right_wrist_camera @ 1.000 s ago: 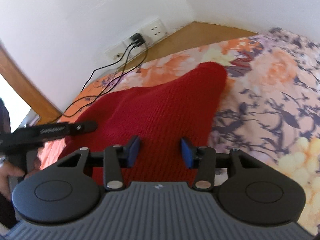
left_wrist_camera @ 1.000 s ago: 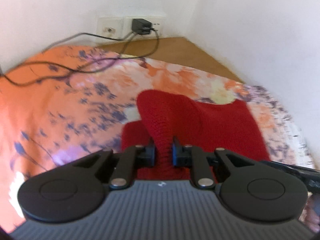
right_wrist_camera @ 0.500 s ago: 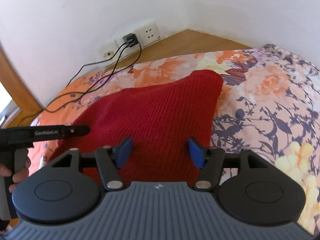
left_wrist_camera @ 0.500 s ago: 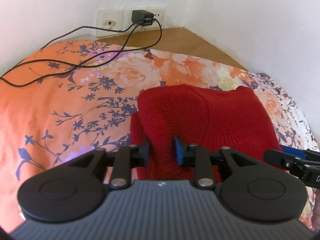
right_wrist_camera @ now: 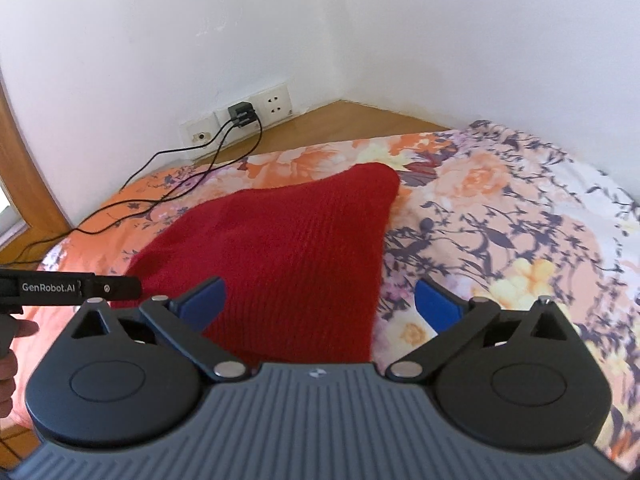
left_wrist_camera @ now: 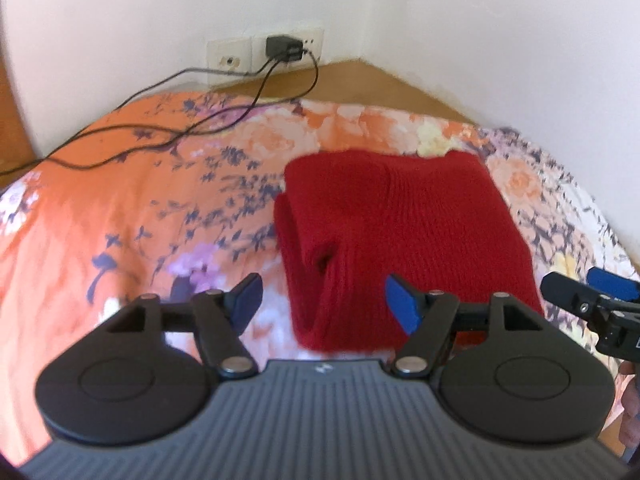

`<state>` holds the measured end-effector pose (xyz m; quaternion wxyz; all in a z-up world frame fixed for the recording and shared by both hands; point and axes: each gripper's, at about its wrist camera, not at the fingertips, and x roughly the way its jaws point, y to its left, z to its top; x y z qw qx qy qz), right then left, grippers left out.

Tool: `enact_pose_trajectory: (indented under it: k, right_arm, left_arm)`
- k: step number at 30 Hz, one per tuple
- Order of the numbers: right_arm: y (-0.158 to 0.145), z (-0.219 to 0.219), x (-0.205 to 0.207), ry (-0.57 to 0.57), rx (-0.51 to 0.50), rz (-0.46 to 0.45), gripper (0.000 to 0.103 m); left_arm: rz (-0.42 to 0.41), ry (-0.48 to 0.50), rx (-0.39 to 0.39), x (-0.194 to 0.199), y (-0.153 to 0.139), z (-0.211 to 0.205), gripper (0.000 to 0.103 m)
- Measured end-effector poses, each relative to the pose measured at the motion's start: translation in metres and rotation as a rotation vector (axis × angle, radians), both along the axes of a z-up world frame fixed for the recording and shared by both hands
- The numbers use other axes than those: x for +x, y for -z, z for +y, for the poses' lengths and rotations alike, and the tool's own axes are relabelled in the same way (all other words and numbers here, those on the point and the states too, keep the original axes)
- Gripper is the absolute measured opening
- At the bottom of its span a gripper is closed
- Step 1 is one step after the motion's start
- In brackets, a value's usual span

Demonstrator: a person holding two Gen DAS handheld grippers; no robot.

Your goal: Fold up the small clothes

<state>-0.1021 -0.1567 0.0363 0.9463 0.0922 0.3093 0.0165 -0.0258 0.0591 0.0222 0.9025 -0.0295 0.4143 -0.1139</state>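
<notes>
Red ribbed knit garment [left_wrist_camera: 404,232] lies folded, roughly rectangular, on floral bedsheet [left_wrist_camera: 132,208]. Left gripper [left_wrist_camera: 324,300] & right gripper [right_wrist_camera: 320,300] both wide, empty; 1 s ago left pinched the knit.

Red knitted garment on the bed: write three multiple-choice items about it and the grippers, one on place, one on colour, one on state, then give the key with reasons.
1. Where does the red knitted garment lie?
A. on the floral bedcover
B. on the wooden floor
C. hanging from the wall socket

2. What colour are the pads on the gripper fingers?
A. green
B. blue
C. yellow

3. How do the left gripper and right gripper stand?
A. both shut on the garment
B. only the left shut on it
C. both open, holding nothing

Key: 1 A, the garment rests folded on the flower-print cover. 2 B, the pads show blue in both views. 3 C, each pair of fingers is spread wide, with no cloth pinched.
</notes>
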Motion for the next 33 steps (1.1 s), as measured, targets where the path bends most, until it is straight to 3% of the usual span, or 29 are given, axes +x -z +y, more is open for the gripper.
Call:
enact_pose_trajectory:
  k: [15,26,33]
  right_arm:
    - [0.029,0.014,-0.03,0.008,0.003,0.121,0.103]
    - [0.029,0.015,-0.028,-0.005,0.011,0.133,0.103]
    - [0.029,0.016,-0.026,-0.013,0.013,0.135,0.103]
  left_arm:
    - [0.068,0.011,0.088,-0.033,0.021,-0.019,0.07]
    - [0.111,-0.001,0.094,-0.034,0.026,-0.022,0.07]
    - [0.088,-0.007,0.1,-0.036,0.025,-0.022,0.07]
